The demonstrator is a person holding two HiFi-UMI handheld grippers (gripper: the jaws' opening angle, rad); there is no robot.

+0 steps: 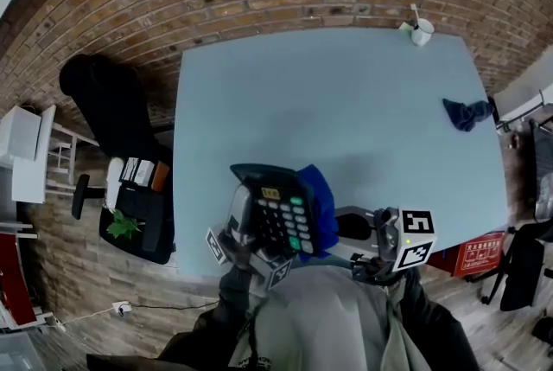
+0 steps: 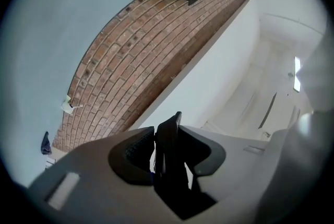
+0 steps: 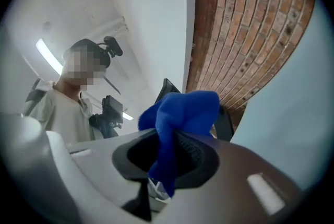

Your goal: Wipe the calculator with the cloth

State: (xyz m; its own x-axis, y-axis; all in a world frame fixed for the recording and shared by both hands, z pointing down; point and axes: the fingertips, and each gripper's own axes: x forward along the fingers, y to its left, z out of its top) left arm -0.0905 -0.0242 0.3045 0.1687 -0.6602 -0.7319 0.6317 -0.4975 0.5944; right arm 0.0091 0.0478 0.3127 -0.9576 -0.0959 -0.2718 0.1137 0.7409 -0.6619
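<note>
Two tools are meeting over the near edge of the tabletop (image 1: 346, 101), close against the person's chest. The left tool (image 1: 246, 231) is clamping narrowly on the lower left side of the calculator (image 1: 278, 214), holding it off the surface and tilted, keys facing up toward the head camera. In the left gripper view the calculator (image 2: 168, 155) is showing edge-on, a thin dark slab pinched between the pads. The right tool (image 1: 347, 227) is gripping the bright blue cloth (image 1: 321, 203), its jaws drawn close with the fabric bunching out ahead of them. As far as the head view shows, the cloth is lying against the calculator's right side.

Beyond the tools nearly the whole tabletop is lying bare. A white cup (image 1: 421, 32) is sitting at the far right corner and a dark blue rag (image 1: 467, 112) is drooping at the right edge, both well apart from the calculator. A black chair (image 1: 108, 97) is standing off the left edge, and a red box (image 1: 479, 255) is sitting on the floor below the near right corner.

The calculator is carrying a small yellow patch under its display and a column of green keys, but the print is too small to read. The red box is bearing pale lettering that is also unreadable.
</note>
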